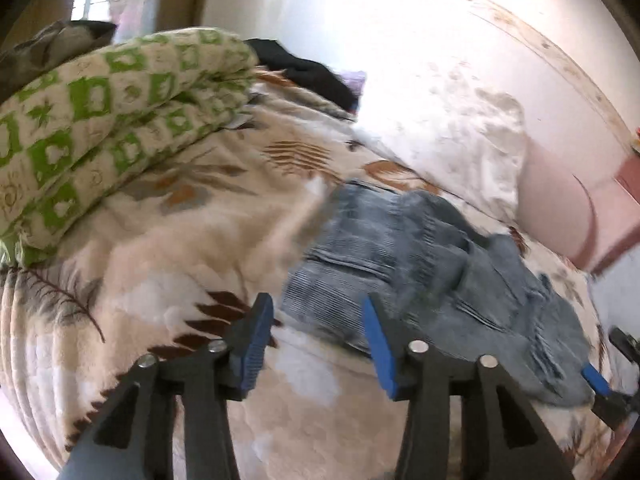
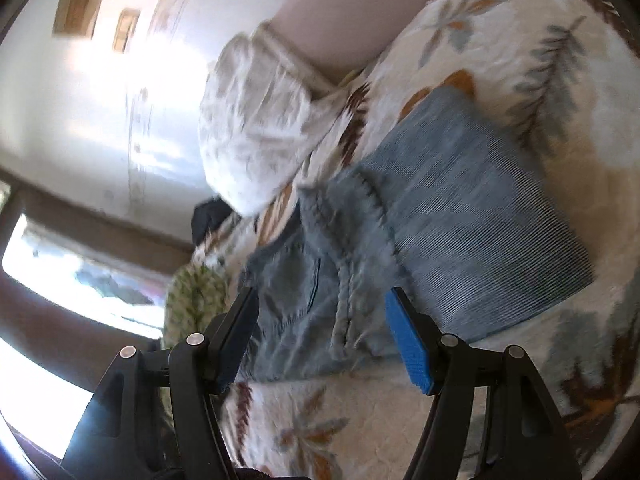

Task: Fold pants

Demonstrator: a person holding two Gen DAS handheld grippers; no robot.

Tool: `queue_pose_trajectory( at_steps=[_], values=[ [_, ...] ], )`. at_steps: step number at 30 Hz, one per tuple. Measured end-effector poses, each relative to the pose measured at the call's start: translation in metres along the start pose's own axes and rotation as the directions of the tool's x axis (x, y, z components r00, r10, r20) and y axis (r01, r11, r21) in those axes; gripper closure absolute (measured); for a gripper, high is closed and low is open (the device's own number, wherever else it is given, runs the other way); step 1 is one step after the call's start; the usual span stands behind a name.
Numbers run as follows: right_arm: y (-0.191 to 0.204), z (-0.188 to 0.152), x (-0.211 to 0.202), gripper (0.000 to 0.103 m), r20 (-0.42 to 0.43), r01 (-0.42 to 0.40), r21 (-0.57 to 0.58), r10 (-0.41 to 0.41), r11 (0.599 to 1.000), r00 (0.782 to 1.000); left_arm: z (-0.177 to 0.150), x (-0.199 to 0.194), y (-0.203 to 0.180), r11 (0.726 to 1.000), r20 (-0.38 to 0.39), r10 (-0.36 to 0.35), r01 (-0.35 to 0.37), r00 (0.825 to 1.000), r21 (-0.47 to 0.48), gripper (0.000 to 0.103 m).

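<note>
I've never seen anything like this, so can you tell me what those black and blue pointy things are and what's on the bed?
They are two claws a person holds, one per hand, each with a camera looking along its fingers. One picture comes from the left claw, the other from the right claw. Both are open and hold nothing. Ahead lie crumpled blue denim pants on a cream leaf-patterned blanket. A folded green-and-cream quilt and a white pillow sit further back.

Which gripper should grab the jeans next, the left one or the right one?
Probably the right hand-held gripper: its open jaws already straddle the jeans. The left hand-held gripper, also open, sits mostly over the leaf-print blanket at the jeans' edge.
</note>
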State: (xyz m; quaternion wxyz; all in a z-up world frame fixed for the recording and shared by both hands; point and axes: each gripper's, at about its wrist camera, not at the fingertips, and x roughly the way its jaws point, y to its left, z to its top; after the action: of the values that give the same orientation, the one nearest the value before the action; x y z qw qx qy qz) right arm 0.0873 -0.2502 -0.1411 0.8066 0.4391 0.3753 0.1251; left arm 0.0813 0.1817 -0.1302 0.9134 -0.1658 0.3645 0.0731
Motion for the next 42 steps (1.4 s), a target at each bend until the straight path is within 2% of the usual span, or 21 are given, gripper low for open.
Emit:
queue_pose_trajectory(
  at_steps=[2,4,5,7,8,9,12,16,18,20,23,26,31,33,35,36,37,38,40,41,42],
  values=[
    [0.014,-0.009,0.008,0.037,-0.01,0.028,-0.057,-0.028,0.998,1.0,0.003,0.013,0.006,0.997,-0.05,-0.04,0.037,0.998,-0.072,0.053],
    [0.031,-0.017,0.019,0.037,-0.042,0.03,-0.103,-0.035,0.994,0.999,0.005,0.021,0.008,0.992,-0.072,-0.047,0.038,0.996,-0.117,0.053],
    [0.042,-0.02,0.028,0.037,-0.066,0.028,-0.129,-0.037,0.991,0.997,0.004,0.024,0.006,0.991,-0.078,-0.055,0.046,0.995,-0.123,0.053],
    [0.066,-0.023,0.046,0.037,-0.109,0.04,-0.179,-0.06,0.983,0.992,0.001,0.023,0.0,0.991,-0.09,-0.076,0.065,0.993,-0.119,0.045],
    [0.087,-0.024,0.06,0.037,-0.137,0.049,-0.226,-0.082,0.973,0.987,0.001,0.023,-0.003,0.991,-0.094,-0.088,0.077,0.992,-0.113,0.04],
    [0.104,-0.023,0.073,0.037,-0.161,0.052,-0.268,-0.098,0.962,0.982,0.0,0.025,-0.005,0.99,-0.1,-0.095,0.084,0.99,-0.109,0.04],
    [0.161,-0.021,0.12,0.037,-0.235,0.051,-0.413,-0.161,0.909,0.959,-0.002,0.033,-0.01,0.987,-0.138,-0.138,0.124,0.981,-0.105,0.04],
    [0.22,-0.023,0.193,0.037,-0.324,0.035,-0.561,-0.259,0.827,0.91,-0.004,0.048,-0.009,0.982,-0.174,-0.172,0.153,0.97,-0.115,0.043],
    [0.237,-0.025,0.23,0.037,-0.364,0.023,-0.607,-0.303,0.794,0.881,-0.002,0.05,-0.008,0.975,-0.175,-0.203,0.182,0.963,-0.128,0.056],
    [0.245,-0.026,0.264,0.037,-0.381,0.034,-0.645,-0.359,0.764,0.852,-0.001,0.053,-0.005,0.966,-0.18,-0.234,0.208,0.955,-0.153,0.062],
    [0.247,-0.026,0.302,0.037,-0.398,0.035,-0.681,-0.41,0.732,0.821,0.0,0.054,-0.001,0.957,-0.181,-0.262,0.232,0.948,-0.171,0.07],
    [0.243,-0.024,0.331,0.035,-0.399,0.034,-0.714,-0.447,0.699,0.8,0.002,0.055,0.0,0.953,-0.181,-0.278,0.247,0.944,-0.177,0.072],
    [0.241,-0.027,0.369,0.03,-0.413,0.022,-0.744,-0.485,0.668,0.771,0.003,0.056,-0.002,0.954,-0.177,-0.272,0.242,0.946,-0.177,0.073],
    [0.238,-0.034,0.383,0.025,-0.401,0.028,-0.776,-0.527,0.63,0.749,0.002,0.056,-0.002,0.953,-0.177,-0.274,0.243,0.945,-0.181,0.074],
    [0.233,-0.043,0.394,0.025,-0.373,0.038,-0.815,-0.574,0.578,0.729,0.001,0.056,-0.001,0.952,-0.175,-0.278,0.245,0.945,-0.185,0.074],
    [0.229,-0.045,0.397,0.025,-0.364,0.04,-0.825,-0.583,0.564,0.726,0.001,0.057,-0.001,0.952,-0.174,-0.277,0.245,0.945,-0.185,0.075],
    [0.224,-0.048,0.4,0.028,-0.35,0.048,-0.834,-0.594,0.55,0.724,0.002,0.058,0.0,0.952,-0.174,-0.277,0.245,0.945,-0.183,0.075],
    [0.22,-0.049,0.401,0.035,-0.341,0.056,-0.839,-0.604,0.541,0.721,0.002,0.058,0.0,0.952,-0.172,-0.277,0.246,0.945,-0.182,0.076],
    [0.219,-0.053,0.396,0.061,-0.293,0.067,-0.867,-0.612,0.494,0.734,0.003,0.057,0.0,0.949,-0.163,-0.286,0.256,0.944,-0.185,0.077],
    [0.219,-0.051,0.393,0.082,-0.293,0.07,-0.864,-0.61,0.499,0.736,0.003,0.056,0.0,0.947,-0.157,-0.292,0.263,0.943,-0.185,0.078],
    [0.219,-0.047,0.389,0.089,-0.3,0.077,-0.854,-0.607,0.515,0.736,0.004,0.055,0.0,0.947,-0.152,-0.294,0.266,0.943,-0.18,0.079]
  ],
)
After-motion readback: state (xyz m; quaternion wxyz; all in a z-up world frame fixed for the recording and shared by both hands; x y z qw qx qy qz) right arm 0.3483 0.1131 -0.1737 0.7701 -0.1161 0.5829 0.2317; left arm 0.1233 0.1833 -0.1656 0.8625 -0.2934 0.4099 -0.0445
